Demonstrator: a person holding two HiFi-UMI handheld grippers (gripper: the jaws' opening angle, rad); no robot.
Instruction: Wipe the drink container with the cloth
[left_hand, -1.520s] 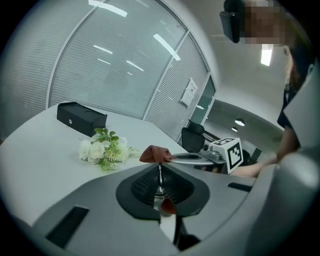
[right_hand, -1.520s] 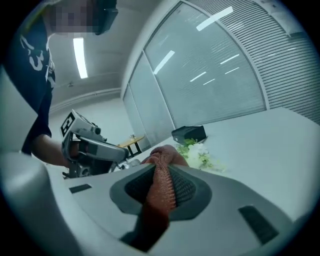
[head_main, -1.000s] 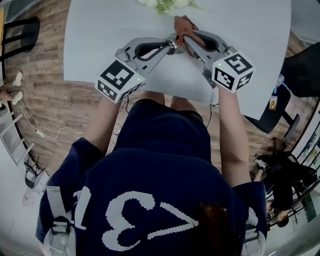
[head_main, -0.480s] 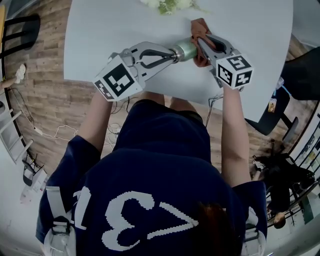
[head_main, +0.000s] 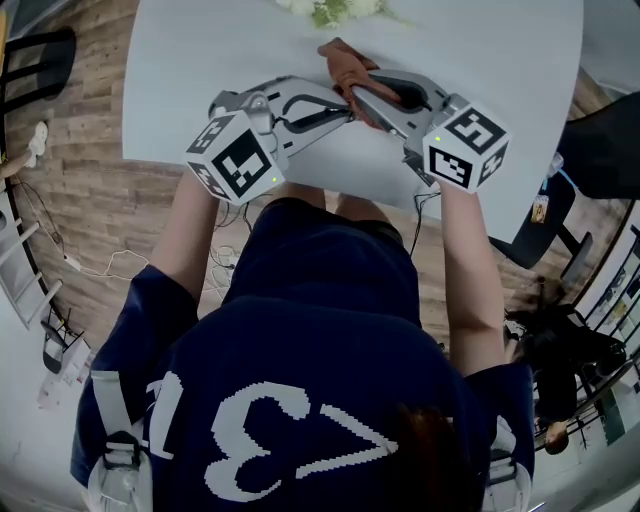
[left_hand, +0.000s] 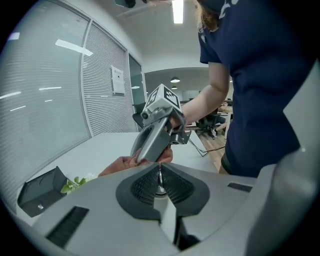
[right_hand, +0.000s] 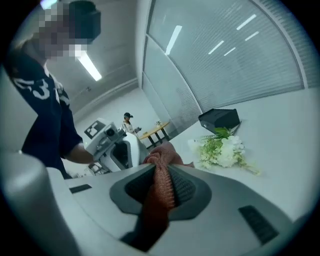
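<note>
Over table (head_main: 200, 60), cloth (head_main: 345, 65) in right gripper (right_hand: 162, 167), drink container (left_hand: 159, 181) in left gripper (left_hand: 159, 169)

Rust-brown cloth (head_main: 345, 62), pale grey table (head_main: 200, 60), white flowers (right_hand: 223, 150)

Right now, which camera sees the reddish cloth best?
The right gripper view: the cloth fills the middle, pinched between the right gripper's jaws, its knit showing. The head view shows it small, bunched by the grippers' tips. The left gripper view shows only an edge.
</note>
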